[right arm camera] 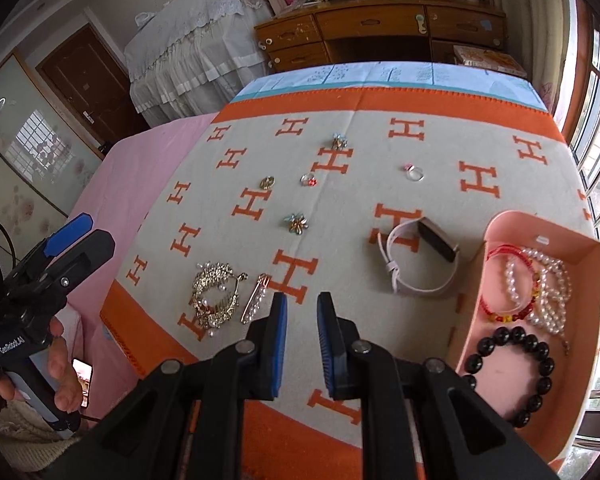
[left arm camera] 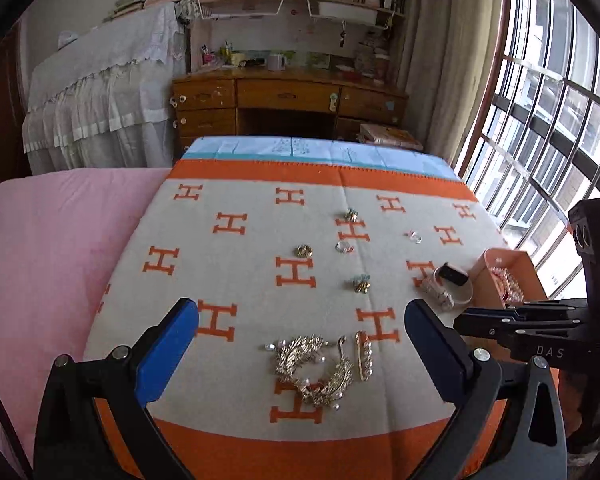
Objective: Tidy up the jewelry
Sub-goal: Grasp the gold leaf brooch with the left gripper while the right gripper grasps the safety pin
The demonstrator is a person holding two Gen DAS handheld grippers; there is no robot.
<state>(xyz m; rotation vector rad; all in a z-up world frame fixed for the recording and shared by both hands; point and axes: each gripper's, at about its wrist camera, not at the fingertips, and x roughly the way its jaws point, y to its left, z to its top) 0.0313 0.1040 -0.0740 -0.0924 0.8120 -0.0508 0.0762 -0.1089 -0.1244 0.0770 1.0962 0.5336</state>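
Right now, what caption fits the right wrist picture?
Narrowly open right gripper hovers near pink cardboard box holding black bead bracelet.

A big gold leaf brooch (left arm camera: 314, 372) lies flat at the bottom middle of the left view. Just right of it lies a pearl pin (left arm camera: 364, 355). A white watch (right arm camera: 422, 262) sits curled up, mid-right. A pink box (right arm camera: 580, 248) at the right holds pearl beads (right arm camera: 548, 288), a red bracelet (right arm camera: 508, 312) and a black bead bracelet (right arm camera: 512, 376).
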